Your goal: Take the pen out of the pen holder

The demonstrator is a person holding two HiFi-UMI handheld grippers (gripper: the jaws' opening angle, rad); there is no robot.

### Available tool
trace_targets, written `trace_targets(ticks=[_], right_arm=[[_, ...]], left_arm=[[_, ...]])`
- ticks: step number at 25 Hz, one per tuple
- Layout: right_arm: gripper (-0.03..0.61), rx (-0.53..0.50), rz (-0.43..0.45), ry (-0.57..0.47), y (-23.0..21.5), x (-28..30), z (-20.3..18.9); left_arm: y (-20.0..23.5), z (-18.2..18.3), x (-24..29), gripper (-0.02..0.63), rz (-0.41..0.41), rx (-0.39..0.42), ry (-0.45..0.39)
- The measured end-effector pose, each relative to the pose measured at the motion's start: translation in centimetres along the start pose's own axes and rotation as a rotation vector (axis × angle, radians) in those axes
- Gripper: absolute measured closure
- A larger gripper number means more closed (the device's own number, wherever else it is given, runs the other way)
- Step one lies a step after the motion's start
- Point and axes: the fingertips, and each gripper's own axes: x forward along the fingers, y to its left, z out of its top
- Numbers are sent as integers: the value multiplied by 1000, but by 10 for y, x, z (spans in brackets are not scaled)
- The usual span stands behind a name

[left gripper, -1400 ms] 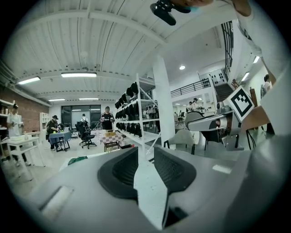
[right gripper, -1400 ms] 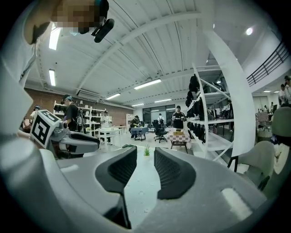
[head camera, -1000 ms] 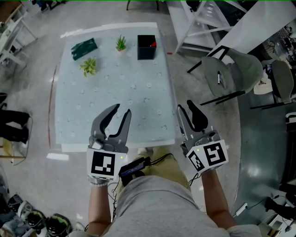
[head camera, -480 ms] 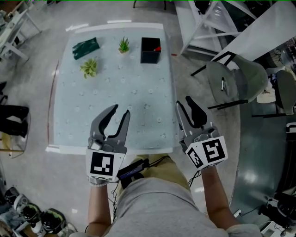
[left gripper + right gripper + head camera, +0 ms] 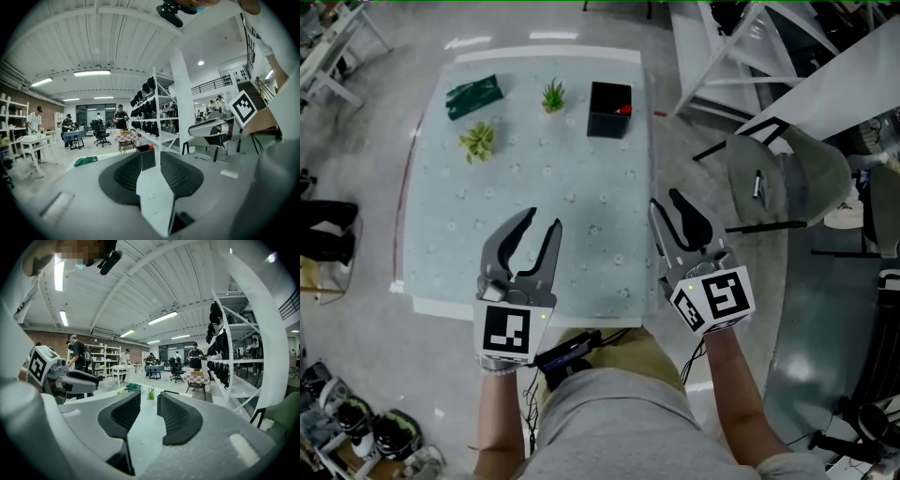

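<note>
A black square pen holder (image 5: pixel 609 110) stands at the far right of the pale table (image 5: pixel 450 253), with a red pen (image 5: pixel 624 110) sticking out of it. In the left gripper view the pen holder (image 5: pixel 148 159) shows far ahead between the jaws. My left gripper (image 5: pixel 542 221) hovers over the table's near part; its jaws have just been opening and nothing is between them. My right gripper (image 5: pixel 666 201) hangs by the table's right edge, open and empty. Both are far short of the holder.
Two small potted plants (image 5: pixel 552 95) (image 5: pixel 477 141) and a dark green packet (image 5: pixel 473 97) lie at the table's far left. Grey chairs (image 5: pixel 787 173) and a white rack (image 5: pixel 741 42) stand right of the table. Shoes (image 5: pixel 389 436) sit on the floor at lower left.
Both grippers have moved forward over the table's near edge, and the table has drawn closer in the head view. The left jaws have spread slightly wider.
</note>
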Motion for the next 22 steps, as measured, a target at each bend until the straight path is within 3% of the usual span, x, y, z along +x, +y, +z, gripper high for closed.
trace_targets(ticks=[22], right_arm=[[448,-69,80,31,-59,112,-12]], left_arm=[[28,-16,54,485,105,-17,57]])
